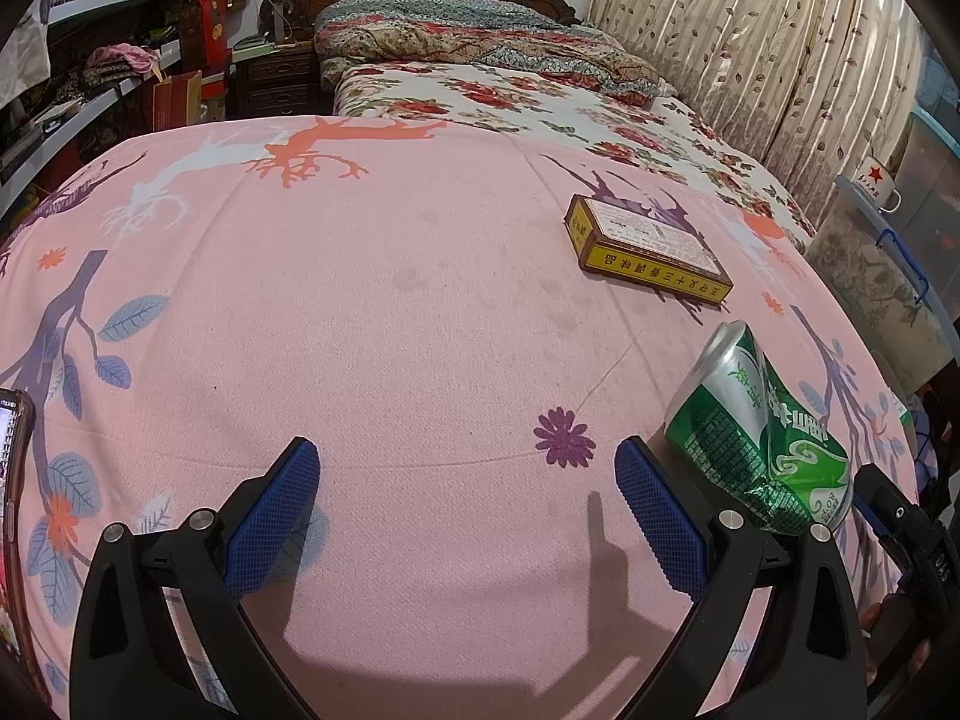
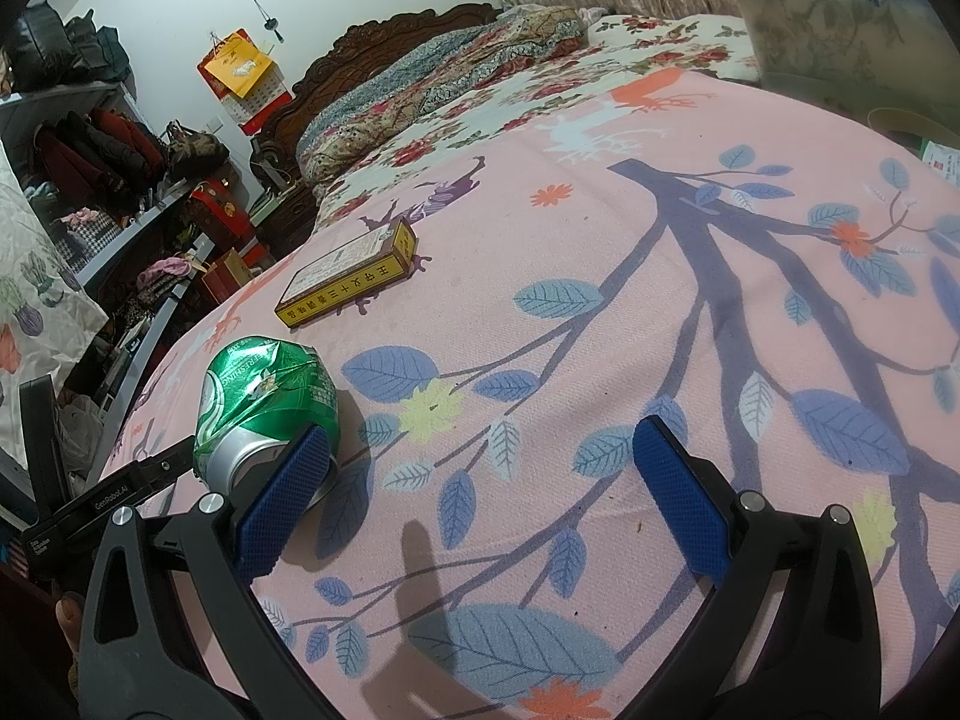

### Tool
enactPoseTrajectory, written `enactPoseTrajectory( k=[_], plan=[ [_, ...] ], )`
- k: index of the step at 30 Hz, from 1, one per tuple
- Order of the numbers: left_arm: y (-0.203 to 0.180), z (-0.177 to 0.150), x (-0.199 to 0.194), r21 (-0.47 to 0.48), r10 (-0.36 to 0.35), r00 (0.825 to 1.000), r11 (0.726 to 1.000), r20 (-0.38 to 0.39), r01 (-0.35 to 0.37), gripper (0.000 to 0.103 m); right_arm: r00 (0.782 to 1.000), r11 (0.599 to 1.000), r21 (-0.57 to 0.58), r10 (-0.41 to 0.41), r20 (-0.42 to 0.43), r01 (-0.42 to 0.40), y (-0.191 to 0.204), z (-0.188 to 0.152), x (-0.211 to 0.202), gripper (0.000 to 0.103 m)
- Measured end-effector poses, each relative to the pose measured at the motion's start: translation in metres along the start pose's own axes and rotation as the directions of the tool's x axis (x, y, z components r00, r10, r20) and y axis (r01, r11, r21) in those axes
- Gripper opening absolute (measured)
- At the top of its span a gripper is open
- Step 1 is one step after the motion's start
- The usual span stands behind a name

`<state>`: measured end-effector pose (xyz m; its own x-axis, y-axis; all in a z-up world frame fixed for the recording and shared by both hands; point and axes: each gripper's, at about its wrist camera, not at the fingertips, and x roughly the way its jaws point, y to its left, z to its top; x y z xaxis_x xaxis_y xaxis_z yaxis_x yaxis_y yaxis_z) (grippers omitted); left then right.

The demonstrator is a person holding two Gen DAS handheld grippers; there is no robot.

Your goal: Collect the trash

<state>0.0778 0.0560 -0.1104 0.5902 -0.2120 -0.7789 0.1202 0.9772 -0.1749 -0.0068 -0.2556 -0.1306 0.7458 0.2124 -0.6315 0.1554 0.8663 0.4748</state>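
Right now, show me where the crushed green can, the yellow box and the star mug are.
crushed green can [image 2: 264, 396]: right wrist view, on its dented green side.
yellow box [image 1: 645, 240]: left wrist view, on its printed top face.
star mug [image 1: 875, 179]: left wrist view, on its white side by the red star.

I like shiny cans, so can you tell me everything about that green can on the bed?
The green can is a metal drink can, shiny silver at its ends, with white writing and swirls on green. It is badly crushed and creased in the middle, so it looks bent. It lies on its side on the pink bedsheet, nearer the cameras than the yellow box and apart from it. It sits between the two open grippers, outside both jaws; whether the right gripper's blue pad touches it is unclear.
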Motion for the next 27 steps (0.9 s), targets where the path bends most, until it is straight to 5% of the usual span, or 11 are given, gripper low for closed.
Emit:
enactPoseTrajectory(
  k=[27],
  plan=[
    [0.0014,0.0,0.0008,0.001,0.002,1.0,1.0,-0.002,-0.002,0.094,1.0,1.0,-0.004,-0.007,-0.001,0.007,-0.0018,0.0008,0.0007,0.1]
  ],
)
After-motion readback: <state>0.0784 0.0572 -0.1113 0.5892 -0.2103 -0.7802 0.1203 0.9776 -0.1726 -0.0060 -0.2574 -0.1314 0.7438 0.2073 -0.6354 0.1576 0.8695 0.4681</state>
